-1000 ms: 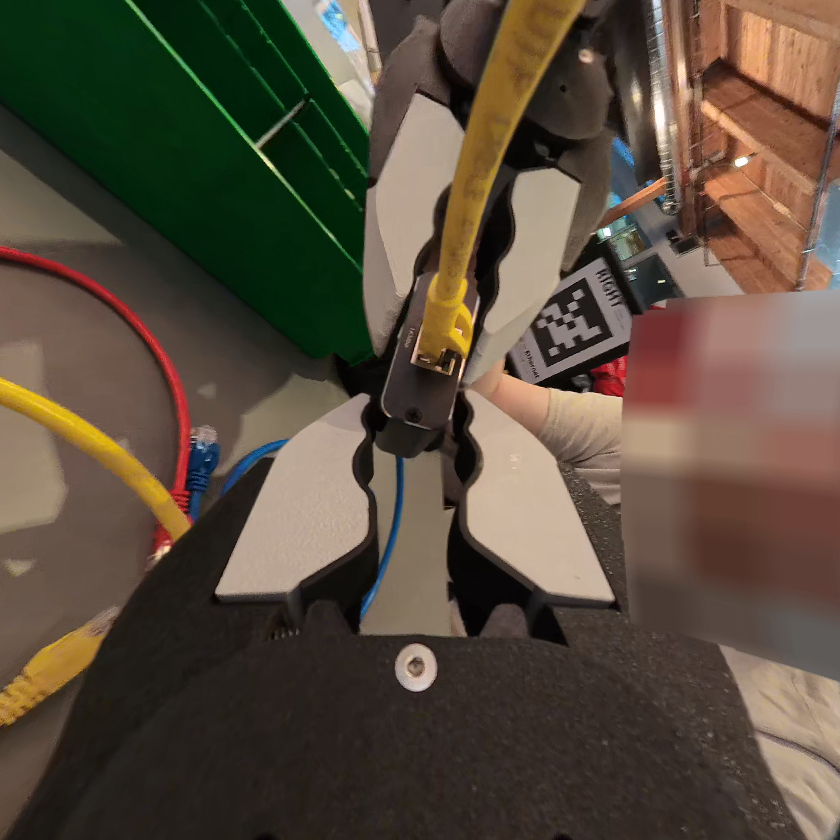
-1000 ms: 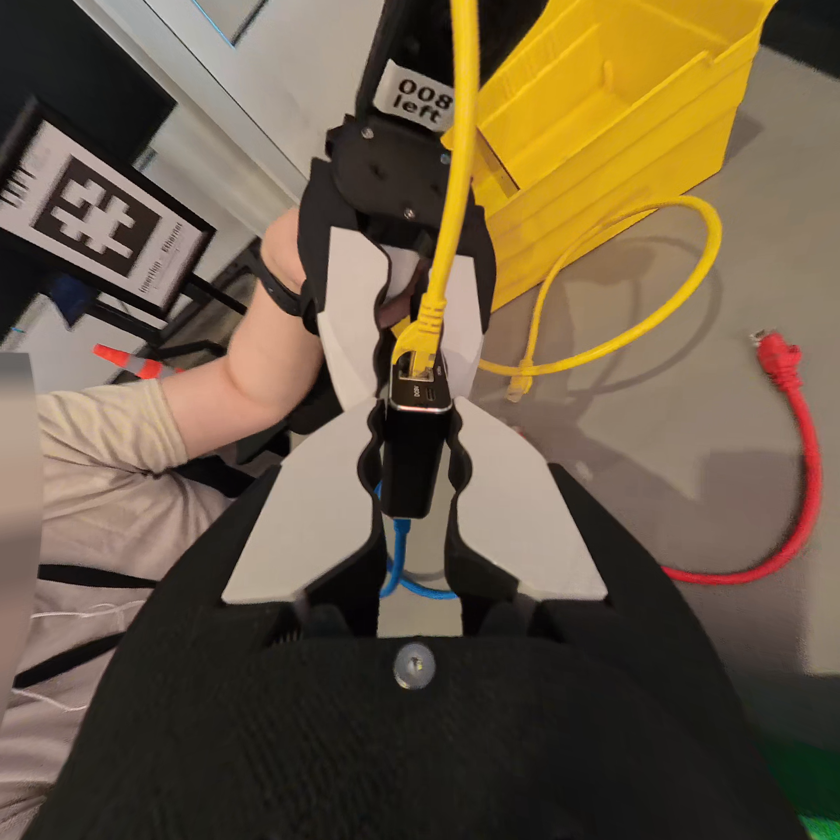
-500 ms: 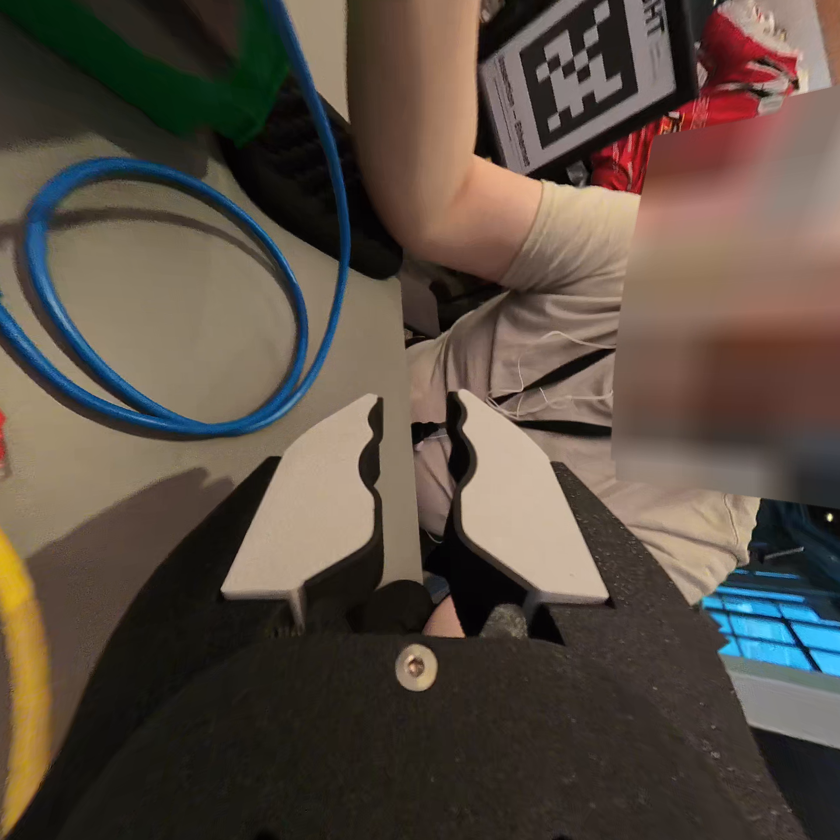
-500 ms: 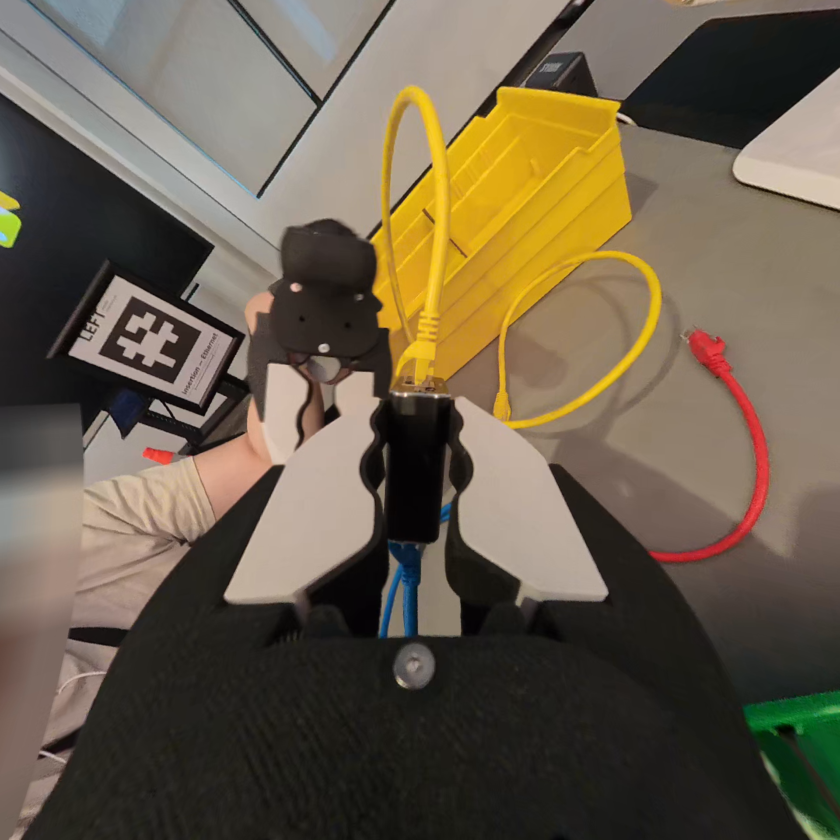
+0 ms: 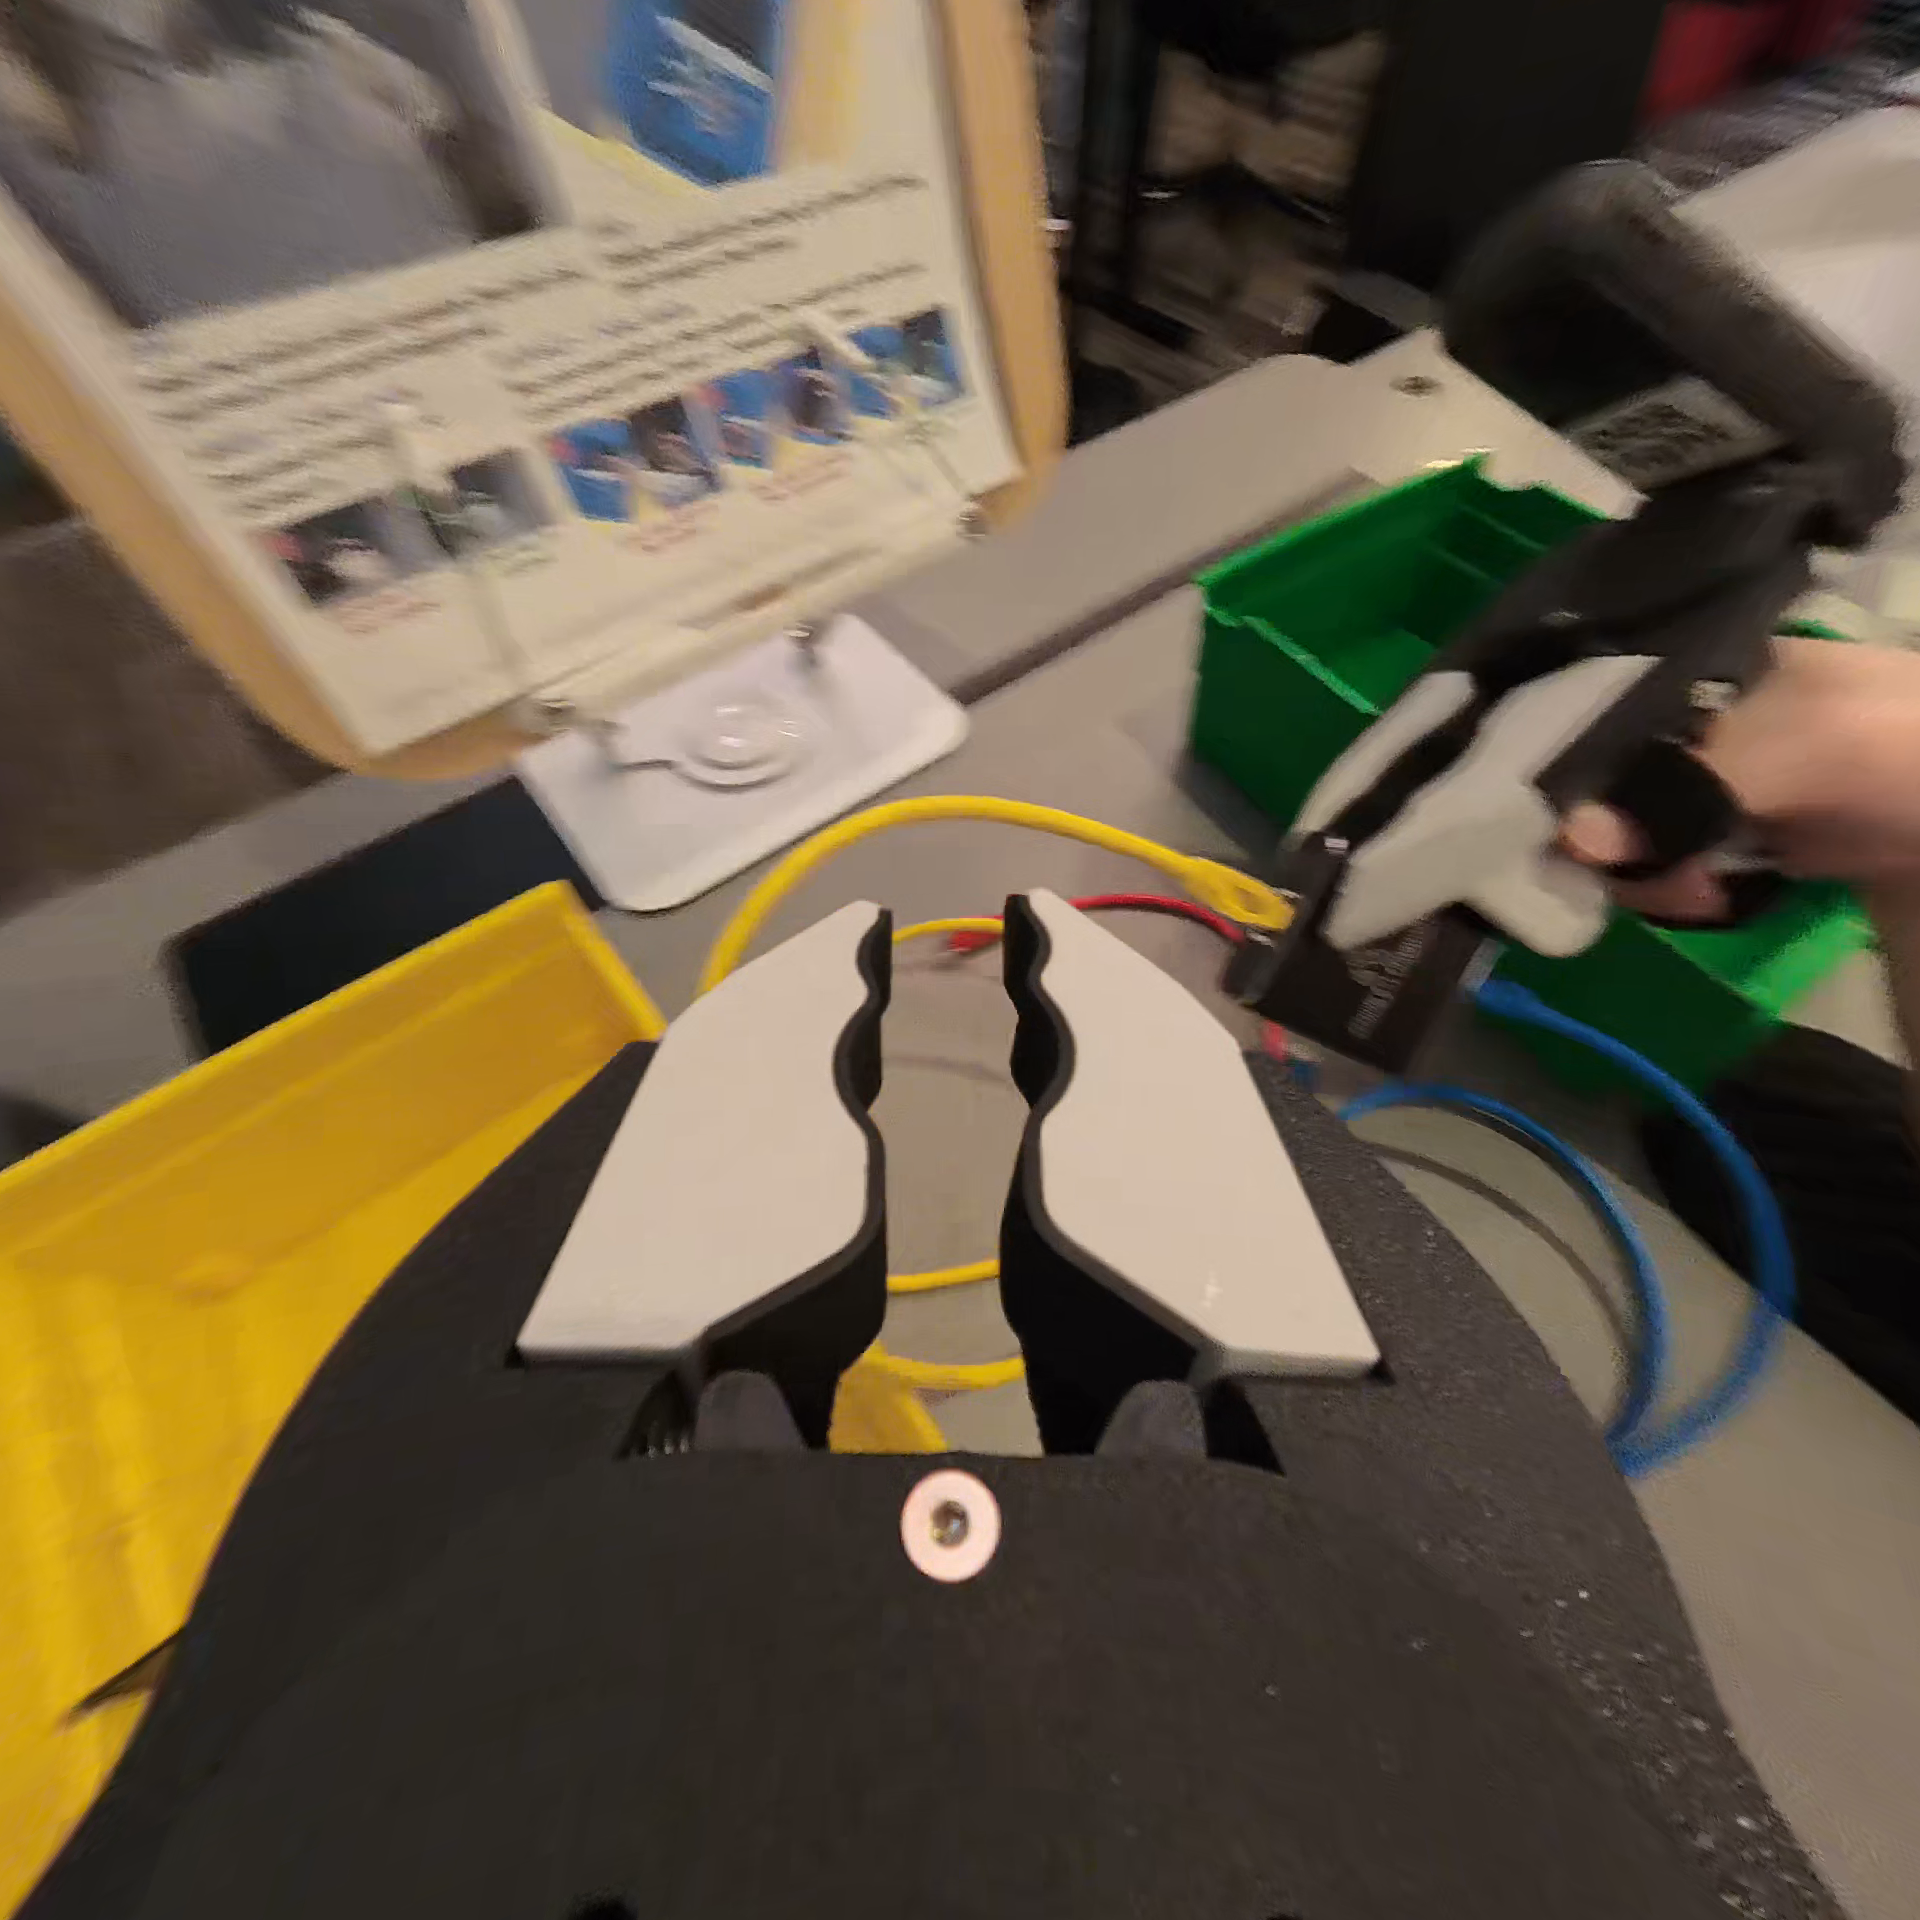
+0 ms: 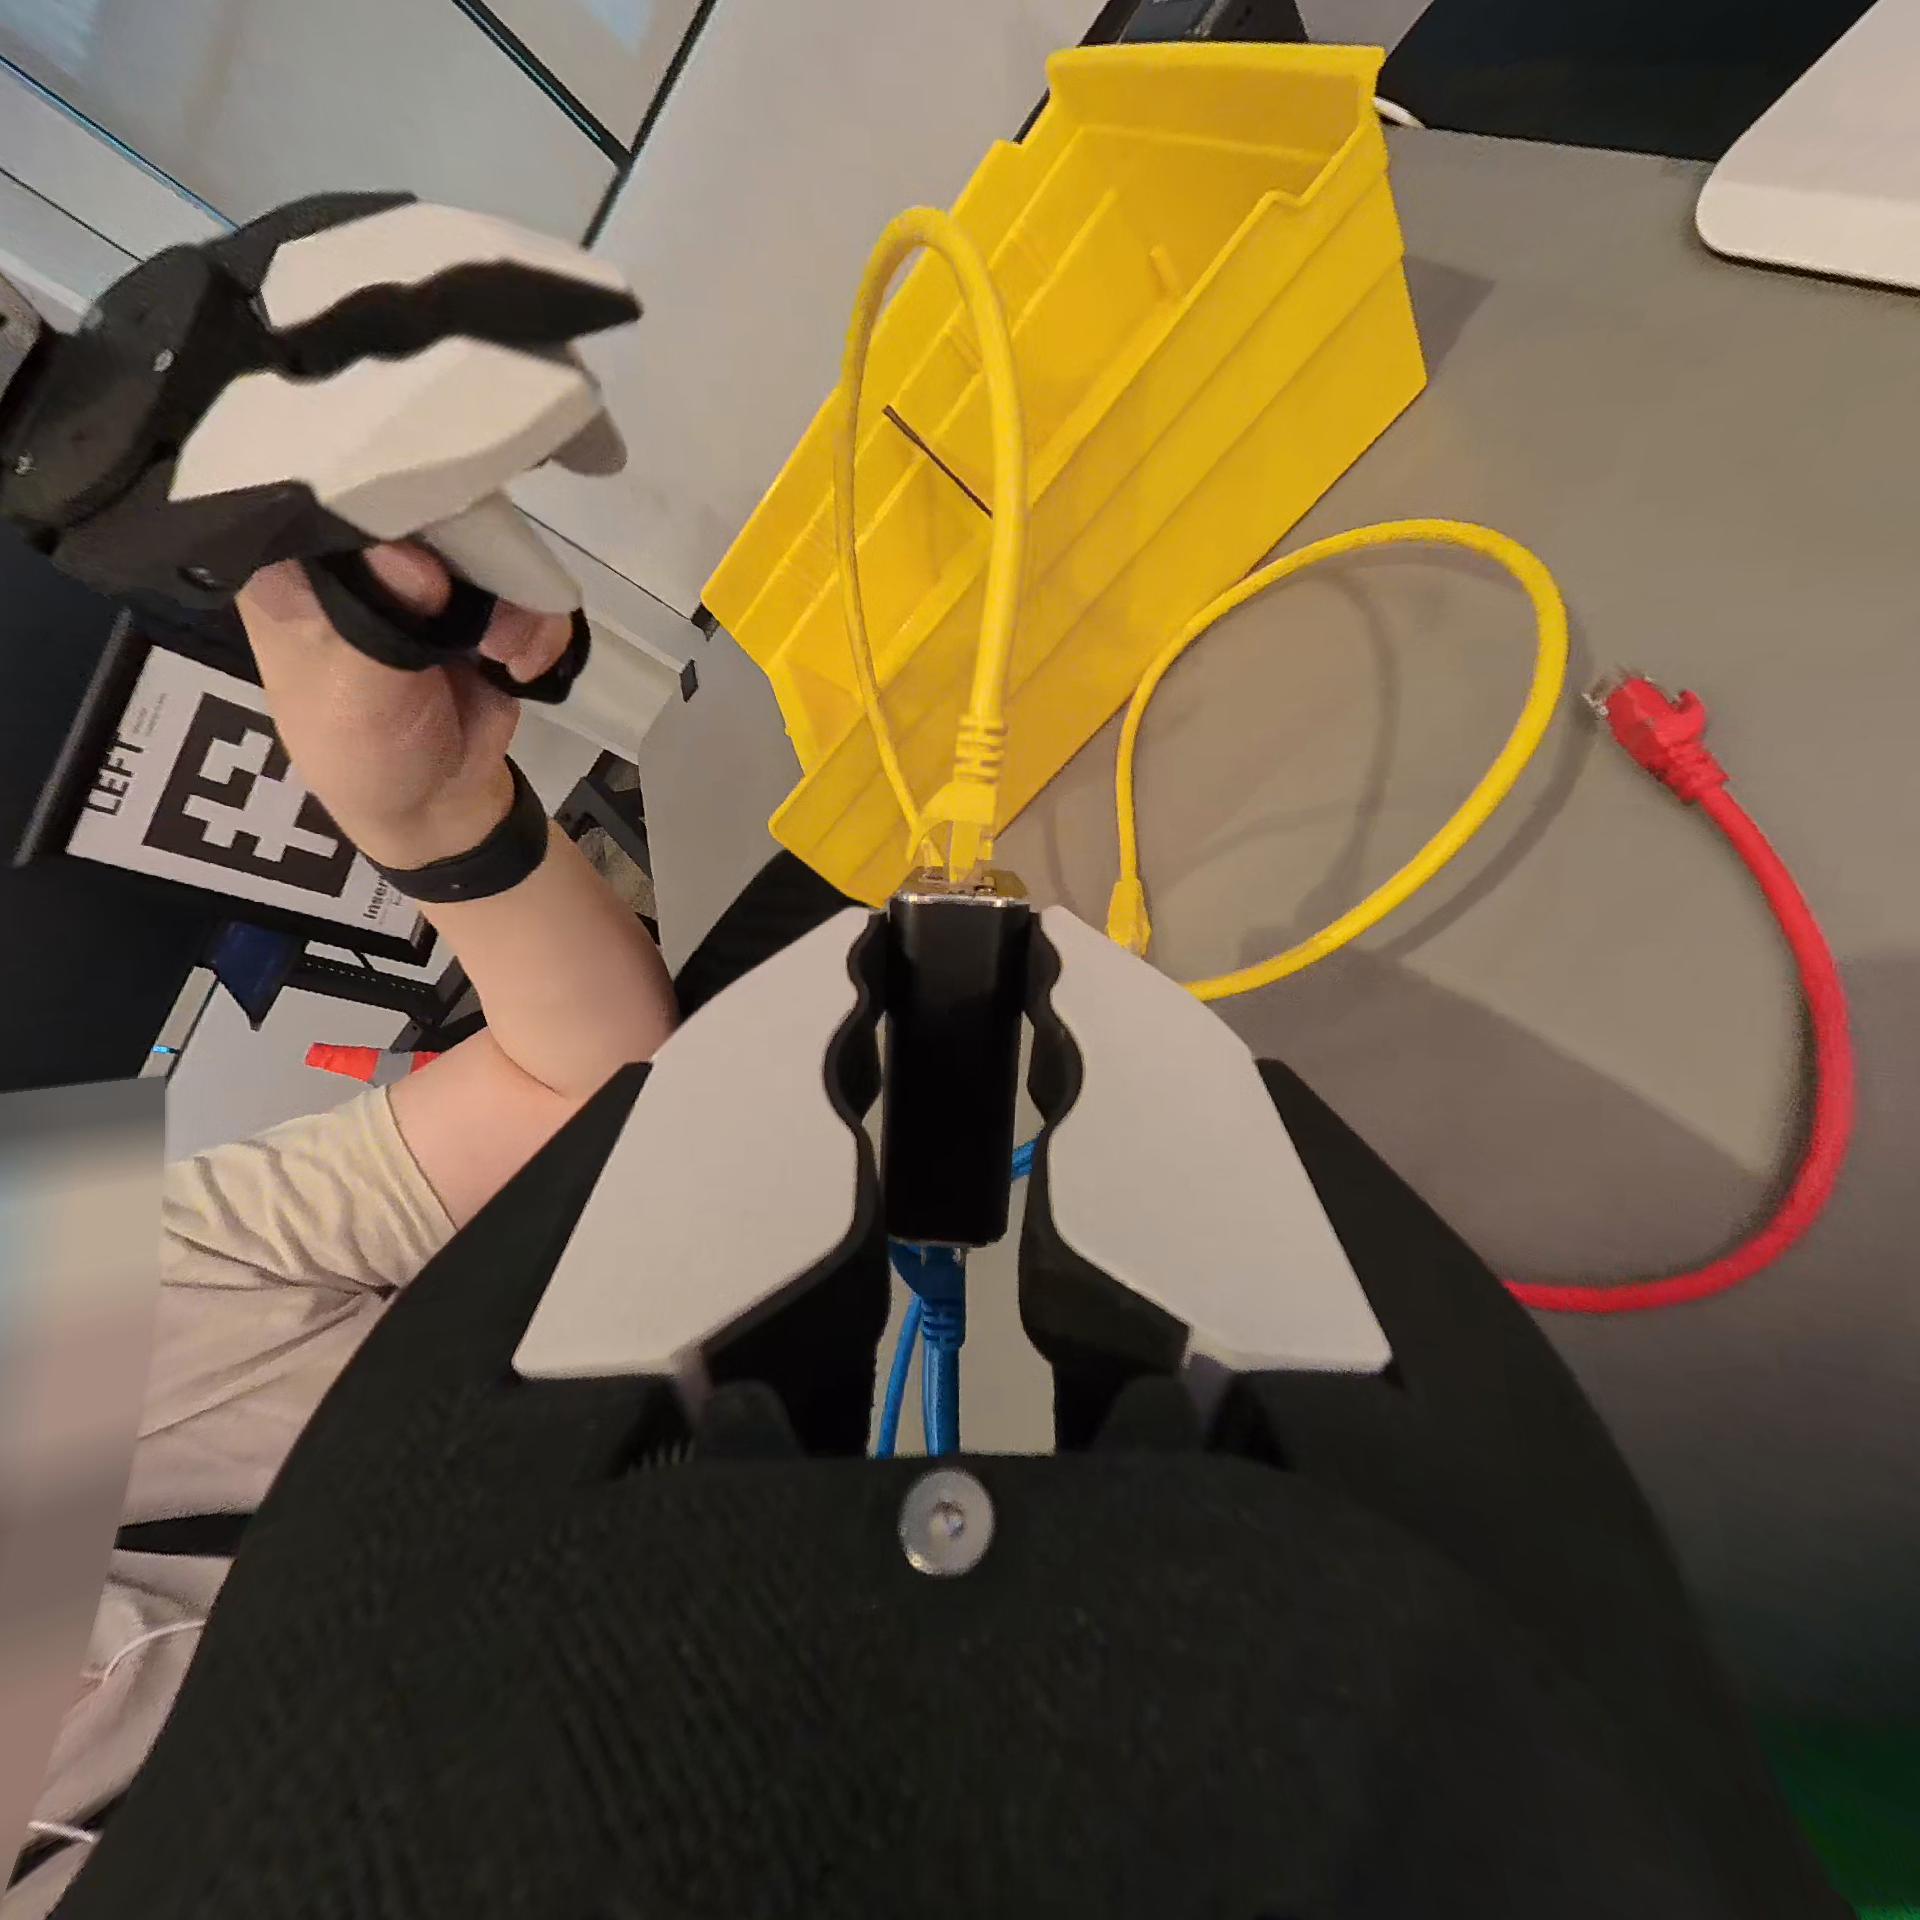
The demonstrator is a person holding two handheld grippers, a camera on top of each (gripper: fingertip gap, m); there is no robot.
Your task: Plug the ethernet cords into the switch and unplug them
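My right gripper [image 6: 951,920] is shut on the black switch [image 6: 948,1081] and holds it above the table. A short yellow cord [image 6: 997,582] loops up from the switch's far end, with its plugs at the ports there. A blue cord [image 6: 930,1325] is plugged into the near end. My left gripper [image 5: 943,920] is empty, with its jaws a little apart. It is up and to the left in the right wrist view [image 6: 613,353], well clear of the switch. The left wrist view shows the right gripper [image 5: 1340,883] holding the switch [image 5: 1371,997] at the right.
A loose yellow cord [image 6: 1538,644] and a red cord [image 6: 1808,987] lie on the grey table. A yellow bin [image 6: 1195,364] stands behind the switch. A green bin [image 5: 1340,634] stands at the right. A sign's white stand base [image 5: 748,748] stands at the back. The grippers' ends are close to 12 centimetres from one another.
My left gripper has let go of the yellow plug at the switch, pulled away and swung round to face across the table. My right gripper has kept hold of the switch.
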